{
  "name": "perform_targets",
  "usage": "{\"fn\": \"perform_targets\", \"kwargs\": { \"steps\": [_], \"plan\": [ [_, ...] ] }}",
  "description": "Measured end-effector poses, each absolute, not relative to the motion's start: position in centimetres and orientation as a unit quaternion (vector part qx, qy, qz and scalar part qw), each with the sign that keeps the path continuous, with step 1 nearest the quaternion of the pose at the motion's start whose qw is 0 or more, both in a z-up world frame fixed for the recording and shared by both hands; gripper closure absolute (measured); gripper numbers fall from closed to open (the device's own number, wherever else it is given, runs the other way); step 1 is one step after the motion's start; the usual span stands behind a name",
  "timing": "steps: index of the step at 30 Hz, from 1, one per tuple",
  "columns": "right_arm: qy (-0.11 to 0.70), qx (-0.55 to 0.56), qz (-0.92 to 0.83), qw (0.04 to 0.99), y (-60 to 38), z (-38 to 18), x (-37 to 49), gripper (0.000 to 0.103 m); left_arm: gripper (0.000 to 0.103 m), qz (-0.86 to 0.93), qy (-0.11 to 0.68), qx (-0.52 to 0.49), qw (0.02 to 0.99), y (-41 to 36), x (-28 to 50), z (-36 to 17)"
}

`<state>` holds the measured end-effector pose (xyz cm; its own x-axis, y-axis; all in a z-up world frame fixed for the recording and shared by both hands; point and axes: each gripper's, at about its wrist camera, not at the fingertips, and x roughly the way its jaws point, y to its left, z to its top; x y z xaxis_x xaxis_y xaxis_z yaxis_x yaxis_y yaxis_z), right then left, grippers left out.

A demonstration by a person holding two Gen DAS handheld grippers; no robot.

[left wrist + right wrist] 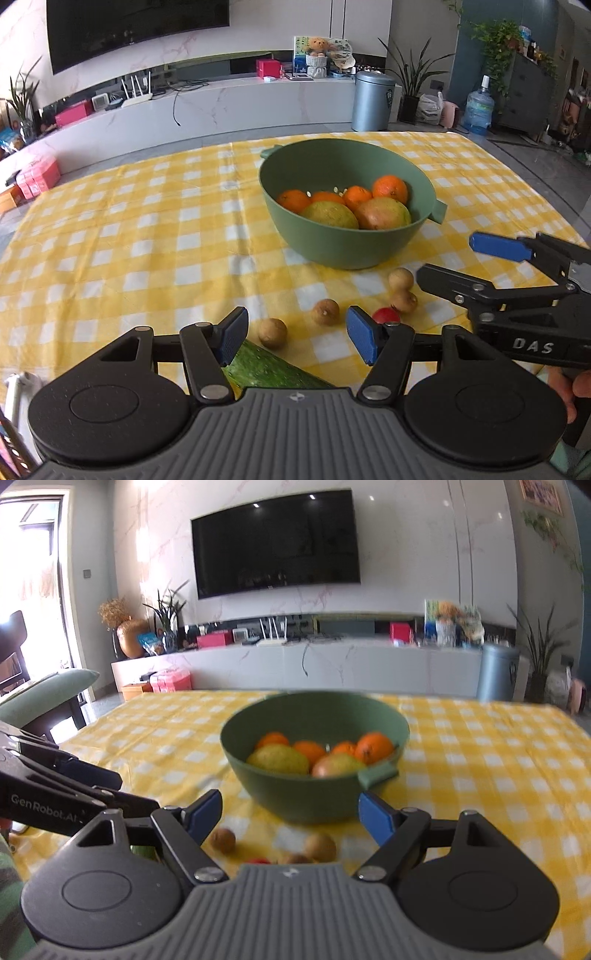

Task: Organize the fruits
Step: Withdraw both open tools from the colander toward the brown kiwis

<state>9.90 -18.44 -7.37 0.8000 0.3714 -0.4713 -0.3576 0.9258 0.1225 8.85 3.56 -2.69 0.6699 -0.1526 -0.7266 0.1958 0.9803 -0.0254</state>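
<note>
Fruit: oranges (390, 188) and mangoes (382, 213) in green bowl (332, 243) mid-table (110, 236); longans (325, 312) loose in front. Left gripper (297, 334) and right gripper (290, 814): jaws wide apart, empty.

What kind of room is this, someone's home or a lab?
Most likely a home living room. A large wall-mounted television hangs above a long marble-look media console, houseplants stand by the wall, and the table wears a yellow checked tablecloth.
</note>
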Motion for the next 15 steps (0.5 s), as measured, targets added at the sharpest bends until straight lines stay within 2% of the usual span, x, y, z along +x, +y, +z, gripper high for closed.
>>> {"fn": "perform_targets", "kwargs": {
  "steps": [5, 8, 11, 15],
  "plan": [
    [0.29, 0.056, 0.186, 0.937, -19.6, -8.1, 9.8, 0.026, 0.032, -0.108, 0.403, 0.006, 0.909, 4.0, 9.0, -3.9],
    [0.317, 0.058, 0.176, 0.93, -19.4, -9.0, 10.2, 0.035, 0.034, -0.109, 0.409, 0.003, 0.906, 4.0, 9.2, -4.5],
    [0.34, 0.046, 0.181, 0.922, -18.7, -9.6, 10.7, 0.036, 0.039, -0.108, 0.419, -0.005, 0.902, 4.2, 9.7, -5.0],
    [0.361, 0.019, 0.181, 0.915, -17.6, -10.4, 11.2, 0.05, 0.045, -0.092, 0.43, -0.001, 0.898, 4.2, 10.6, -5.4]
  ]
}}
